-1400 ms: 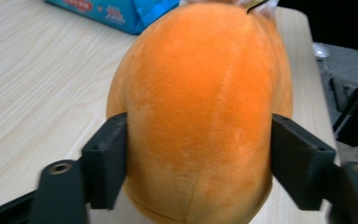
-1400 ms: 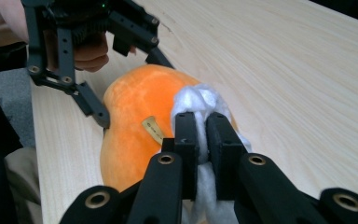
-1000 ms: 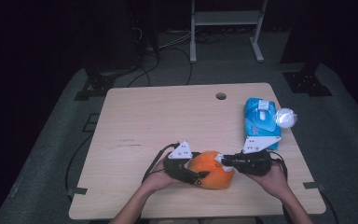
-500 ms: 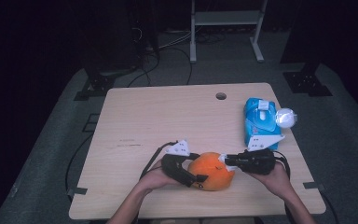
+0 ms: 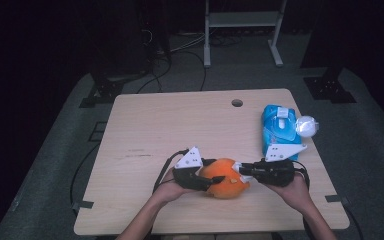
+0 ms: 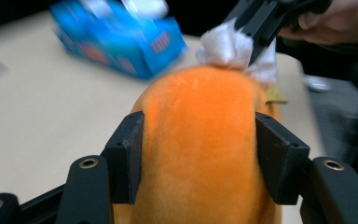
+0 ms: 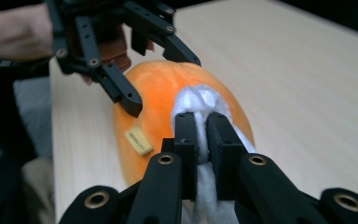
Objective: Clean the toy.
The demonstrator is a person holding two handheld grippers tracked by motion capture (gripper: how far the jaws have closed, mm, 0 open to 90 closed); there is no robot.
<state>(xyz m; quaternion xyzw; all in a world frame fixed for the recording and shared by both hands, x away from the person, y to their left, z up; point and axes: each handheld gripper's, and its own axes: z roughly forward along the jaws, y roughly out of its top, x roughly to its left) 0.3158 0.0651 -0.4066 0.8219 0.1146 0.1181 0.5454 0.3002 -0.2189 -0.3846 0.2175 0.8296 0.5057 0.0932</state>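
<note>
I have the orange plush [image 5: 225, 177] lying on the table [image 5: 180, 125] near its front edge, between my two grippers. Its long axis runs roughly left to right across the table, one end toward each gripper. My left gripper [image 6: 198, 154] is clamped on the plush: its jaws have just been closing, and the pads [image 6: 128, 154] now press into the fur on both sides. My right gripper [image 7: 202, 135] has its jaws together on a tuft of white stuffing [image 7: 200, 102] that sticks out of the plush at its right end. A small tan tag [image 7: 138, 140] shows on the plush just beside the stuffing. Near the right edge of the table lies a blue pack [image 5: 278, 127], its contents hidden, with a white ball [image 5: 307, 125] touching its right side.
</note>
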